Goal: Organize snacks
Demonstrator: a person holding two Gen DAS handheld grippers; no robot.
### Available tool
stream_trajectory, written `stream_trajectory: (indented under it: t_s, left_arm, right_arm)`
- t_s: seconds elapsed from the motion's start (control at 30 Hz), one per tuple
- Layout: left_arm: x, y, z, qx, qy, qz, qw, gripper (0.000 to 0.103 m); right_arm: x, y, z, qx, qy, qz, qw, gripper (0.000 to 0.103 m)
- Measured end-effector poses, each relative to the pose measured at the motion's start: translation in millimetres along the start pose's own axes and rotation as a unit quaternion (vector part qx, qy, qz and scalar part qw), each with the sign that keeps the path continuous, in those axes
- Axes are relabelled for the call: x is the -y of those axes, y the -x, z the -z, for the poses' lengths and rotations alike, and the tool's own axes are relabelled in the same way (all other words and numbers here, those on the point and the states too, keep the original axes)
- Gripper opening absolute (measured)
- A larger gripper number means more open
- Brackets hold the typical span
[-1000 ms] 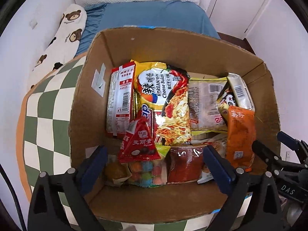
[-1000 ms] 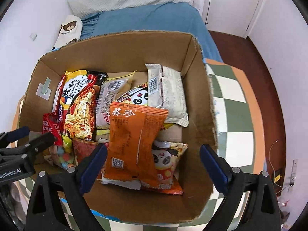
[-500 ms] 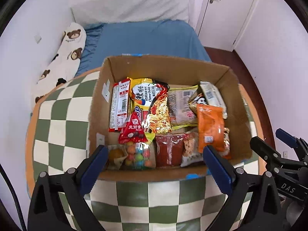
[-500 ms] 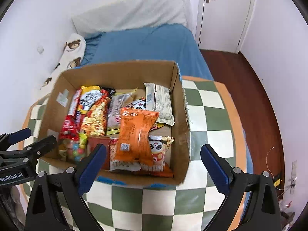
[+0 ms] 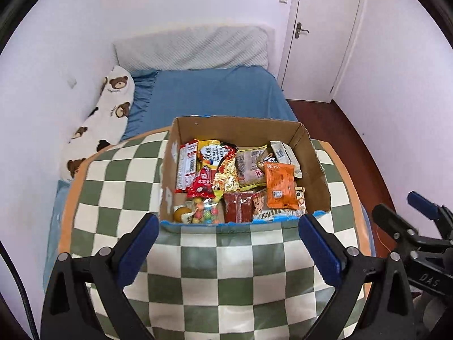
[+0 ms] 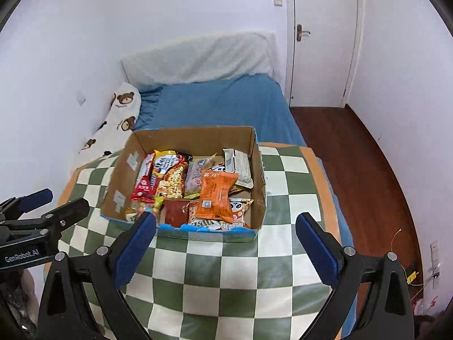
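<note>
Two hand-held grippers, left hand-held gripper (image 5: 226,243) and right hand-held gripper (image 6: 226,242), spread wide, holding nothing, touching nothing, above green-white checkered tabletop (image 5: 232,277). Beyond: brown cardboard box (image 5: 320,175) packed with snack packets, orange foil packet (image 5: 279,185) on top. Blue bed (image 5: 215,96) behind.

Even, soft indoor light; sharp centre; strong fisheye bending, dark corner vignette.

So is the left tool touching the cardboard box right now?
Apart. The left wrist view shows checkered cloth between the open left tool and the cardboard box.
</note>
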State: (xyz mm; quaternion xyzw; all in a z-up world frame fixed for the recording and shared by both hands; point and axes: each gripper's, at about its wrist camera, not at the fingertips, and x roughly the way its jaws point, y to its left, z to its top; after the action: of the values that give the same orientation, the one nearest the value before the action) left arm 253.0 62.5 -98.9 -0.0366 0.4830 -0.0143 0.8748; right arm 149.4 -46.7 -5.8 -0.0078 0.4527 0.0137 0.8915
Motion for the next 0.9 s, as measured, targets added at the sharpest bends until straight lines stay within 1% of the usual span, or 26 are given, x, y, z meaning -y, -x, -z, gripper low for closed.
stream_trajectory:
  t_s: [0.23,0.3,0.5,0.7,0.83,0.9]
  left_arm:
    - [-1,35,21,0.012,0.006,-0.01,0.9999,0.101]
    - [1,43,25,0.016,0.003,-0.019,0.9997,0.101]
    - [1,61,35,0.027,0.014,-0.026,0.9992,0.101]
    - [6,74,38,0.047,0.009,-0.03,0.9984,0.101]
    - [8,68,32,0.054,0.009,-0.024,0.9982,0.101]
    - [8,63,28,0.057,0.01,-0.024,0.9981,0.103]
  right_arm:
    - [-5,51,13,0.028,0.005,-0.005,1.0,0.102]
    - [-9,62,16,0.035,0.009,-0.008,0.999,0.102]
    - [-19,89,25,0.054,0.02,-0.006,0.998,0.102]
    - [-19,92,29,0.054,0.022,-0.006,0.998,0.103]
    - [-17,84,27,0.054,0.02,0.005,0.998,0.103]
    - [-14,75,24,0.052,0.017,0.01,0.998,0.103]
